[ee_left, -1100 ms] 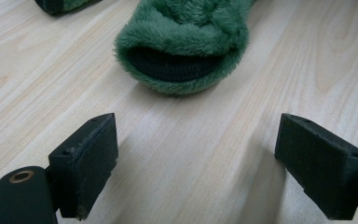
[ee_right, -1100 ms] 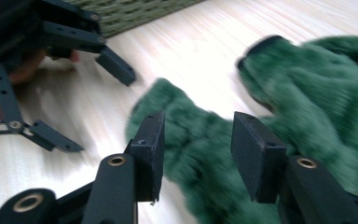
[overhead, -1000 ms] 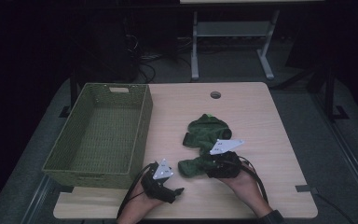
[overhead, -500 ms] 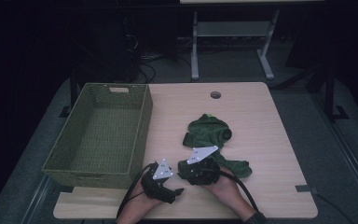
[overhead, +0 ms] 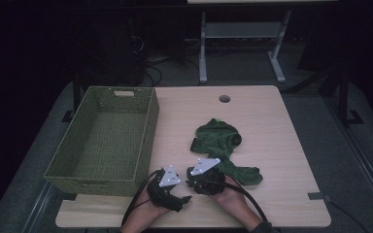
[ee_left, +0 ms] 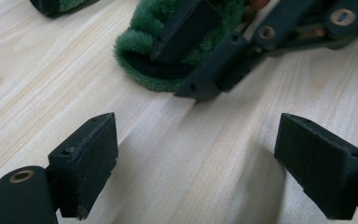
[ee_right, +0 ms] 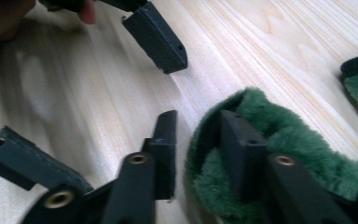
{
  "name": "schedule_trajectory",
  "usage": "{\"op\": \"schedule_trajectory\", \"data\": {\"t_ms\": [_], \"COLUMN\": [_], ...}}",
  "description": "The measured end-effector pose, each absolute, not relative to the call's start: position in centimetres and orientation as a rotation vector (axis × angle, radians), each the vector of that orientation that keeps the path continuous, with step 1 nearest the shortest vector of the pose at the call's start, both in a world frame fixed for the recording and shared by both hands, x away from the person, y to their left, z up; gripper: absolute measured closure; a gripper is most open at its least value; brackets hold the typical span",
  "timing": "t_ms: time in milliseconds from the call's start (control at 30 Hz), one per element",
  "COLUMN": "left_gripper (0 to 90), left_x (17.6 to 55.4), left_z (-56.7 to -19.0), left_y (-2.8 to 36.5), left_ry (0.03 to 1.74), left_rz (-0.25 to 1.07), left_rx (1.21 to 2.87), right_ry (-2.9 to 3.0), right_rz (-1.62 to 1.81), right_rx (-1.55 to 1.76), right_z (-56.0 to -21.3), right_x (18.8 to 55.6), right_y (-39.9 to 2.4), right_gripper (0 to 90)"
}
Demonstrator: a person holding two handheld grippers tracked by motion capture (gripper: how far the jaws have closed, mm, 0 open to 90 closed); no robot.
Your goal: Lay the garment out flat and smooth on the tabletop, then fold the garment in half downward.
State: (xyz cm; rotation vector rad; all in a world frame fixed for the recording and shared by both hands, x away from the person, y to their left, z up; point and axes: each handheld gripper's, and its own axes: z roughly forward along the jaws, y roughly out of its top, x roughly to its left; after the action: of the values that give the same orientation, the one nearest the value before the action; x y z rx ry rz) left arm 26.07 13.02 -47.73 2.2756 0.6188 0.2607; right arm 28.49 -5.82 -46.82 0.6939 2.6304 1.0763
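A fuzzy green sock lies near the table's front edge, with a second green sock behind it. My right gripper sits low at the near sock's cuff. One of its jaws is inside the cuff and the other just outside. The jaws have just been closing, and a thin gap still shows beside the outer pad. My left gripper rests next to it, open wide over bare wood. In the left gripper view the cuff lies straight ahead.
A woven green basket stands empty on the left half of the wooden table. A round cable hole sits near the far edge. Dark floor and a metal frame lie beyond the table.
My right gripper has moved left and toward the front edge, coming down beside the left gripper. The near sock's end has shifted with it. The left gripper has stayed put.
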Motion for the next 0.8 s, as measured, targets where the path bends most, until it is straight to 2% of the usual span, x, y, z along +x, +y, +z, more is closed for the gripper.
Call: {"op": "schedule_trajectory", "data": {"t_ms": [100,200,800], "left_gripper": [12.8,12.8,12.9], "left_x": [26.1,26.1,26.0], "left_z": [-47.7,-47.7,-47.8], "left_y": [13.0,13.0,13.0], "left_ry": [0.615,0.619,0.627], "left_rz": [0.264,0.261,0.259], "left_rx": [2.277,2.276,2.267], "right_ry": [2.617,2.642,2.645], "right_rz": [1.078,1.082,1.355], "right_rx": [0.709,0.702,0.733], "right_z": [-46.9,-46.9,-44.1], "right_x": [28.5,28.4,28.2], "right_y": [-5.9,-5.9,-8.7], "right_gripper": [80.2,85.1,85.1]}}
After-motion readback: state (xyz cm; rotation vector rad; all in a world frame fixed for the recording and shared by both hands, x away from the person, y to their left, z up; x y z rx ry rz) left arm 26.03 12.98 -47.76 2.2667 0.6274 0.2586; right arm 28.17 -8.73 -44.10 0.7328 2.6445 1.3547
